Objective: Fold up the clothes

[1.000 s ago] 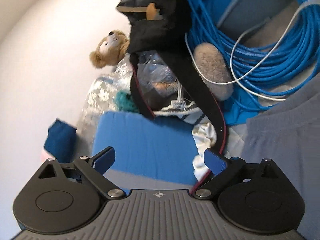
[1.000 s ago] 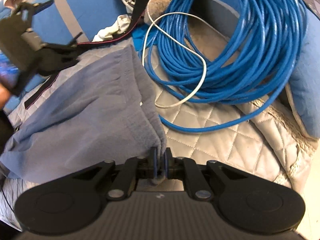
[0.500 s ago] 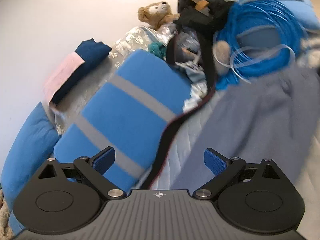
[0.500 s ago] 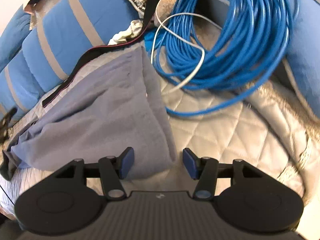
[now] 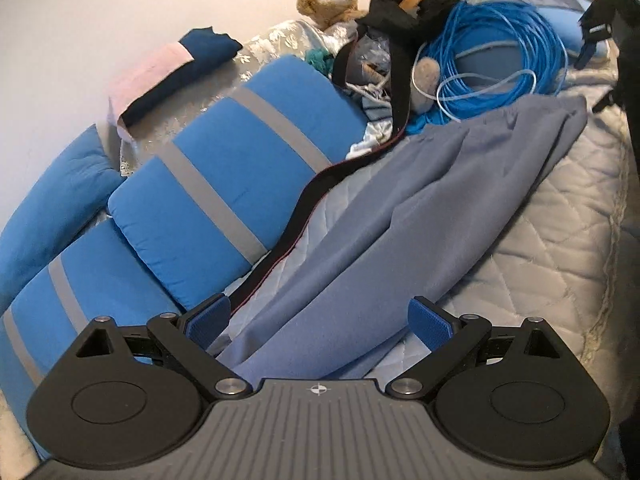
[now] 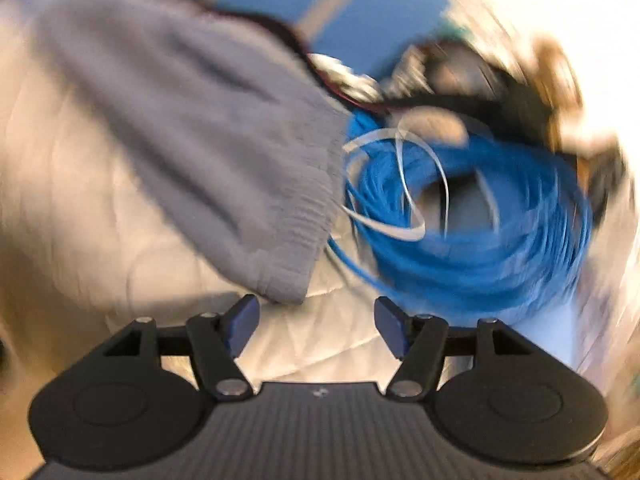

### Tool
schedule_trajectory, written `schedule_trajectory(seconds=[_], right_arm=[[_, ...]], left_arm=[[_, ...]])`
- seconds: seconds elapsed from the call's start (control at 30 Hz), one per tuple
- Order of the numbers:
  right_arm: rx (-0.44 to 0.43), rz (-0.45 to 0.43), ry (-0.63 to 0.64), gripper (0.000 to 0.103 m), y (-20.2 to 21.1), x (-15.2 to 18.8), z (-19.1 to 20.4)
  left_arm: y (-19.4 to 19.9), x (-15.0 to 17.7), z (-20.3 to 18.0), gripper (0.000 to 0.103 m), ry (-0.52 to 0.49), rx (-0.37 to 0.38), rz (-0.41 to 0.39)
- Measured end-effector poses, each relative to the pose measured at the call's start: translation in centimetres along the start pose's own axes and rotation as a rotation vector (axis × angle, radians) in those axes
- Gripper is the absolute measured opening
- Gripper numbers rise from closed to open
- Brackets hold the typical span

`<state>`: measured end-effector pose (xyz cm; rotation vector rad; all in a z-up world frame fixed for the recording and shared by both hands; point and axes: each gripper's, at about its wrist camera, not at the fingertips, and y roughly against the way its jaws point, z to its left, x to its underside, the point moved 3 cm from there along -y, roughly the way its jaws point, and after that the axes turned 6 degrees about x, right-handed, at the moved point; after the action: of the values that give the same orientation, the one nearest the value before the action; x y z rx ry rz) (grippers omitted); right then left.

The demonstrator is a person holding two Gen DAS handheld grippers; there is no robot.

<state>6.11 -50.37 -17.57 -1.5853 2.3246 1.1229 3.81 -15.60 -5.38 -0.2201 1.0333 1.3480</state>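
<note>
A grey-blue garment (image 5: pixel 400 220) lies stretched across the quilted bed, its elastic waistband toward the cable coil. My left gripper (image 5: pixel 320 320) stands open just above the garment's near end, pads apart and touching nothing. In the blurred right wrist view my right gripper (image 6: pixel 316 320) has its jaws opening, the waistband corner of the garment (image 6: pixel 224 152) lying free on the quilt just beyond the pads, nothing between them. The right gripper (image 5: pixel 592 36) shows dark at the far right edge of the left wrist view.
A big blue cable coil (image 5: pixel 512 48) with a white cable lies by the waistband. Blue striped cushions (image 5: pixel 224 184) line the left side. A teddy bear (image 5: pixel 328 0), a black bag (image 5: pixel 404 4) with a long strap, and folded clothes (image 5: pixel 172 68) sit behind.
My right gripper let go of the waistband corner, opened, and rolled sharply. My left gripper swung from the bag and cushions to the garment's other end, staying open.
</note>
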Motion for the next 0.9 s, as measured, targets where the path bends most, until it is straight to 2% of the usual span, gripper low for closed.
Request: schedule_trajectory(seconds=[0.2, 0.37, 0.43, 0.47, 0.5, 0.53, 0.63, 0.73, 0.9], right_arm=[[0.13, -0.11, 0.483, 0.073, -0.4, 0.3, 4.0], [0.202, -0.215, 0.669, 0.068, -0.9, 1.3, 5.7], [0.205, -0.237, 0.716, 0.056, -1.0, 1.7, 6.1], [0.195, -0.238, 0.738, 0.038, -1.1, 1.9, 6.3], [0.183, -0.24, 0.757, 0.018, -1.2, 2.0, 6.4], [0.167, -0.242, 0.766, 0.011, -1.0, 1.9, 6.3], [0.132, -0.242, 0.741, 0.009, -0.4, 0.9, 5.3], [0.123, -0.248, 0.65, 0.008, 0.7, -0.7, 2.9], [0.137, -0.278, 0.524, 0.007, 2.5, -3.4, -1.3]], left_arm=[[1.2, 0.7, 0.1, 0.097, 0.003, 0.018, -0.022], [1.7, 1.2, 0.0, 0.097, 0.001, 0.039, -0.028], [1.6, 1.5, -0.4, 0.097, -0.01, 0.047, -0.025], [1.5, 1.5, -0.6, 0.097, -0.018, 0.049, -0.023], [1.4, 1.5, -0.9, 0.097, -0.027, 0.048, -0.02], [1.3, 1.6, -1.2, 0.097, -0.037, 0.047, -0.016], [1.0, 1.8, -2.7, 0.097, -0.081, 0.078, -0.009], [0.7, 1.6, -4.0, 0.097, -0.122, 0.126, -0.011], [-0.3, 1.7, -5.2, 0.093, -0.178, 0.137, 0.001]])
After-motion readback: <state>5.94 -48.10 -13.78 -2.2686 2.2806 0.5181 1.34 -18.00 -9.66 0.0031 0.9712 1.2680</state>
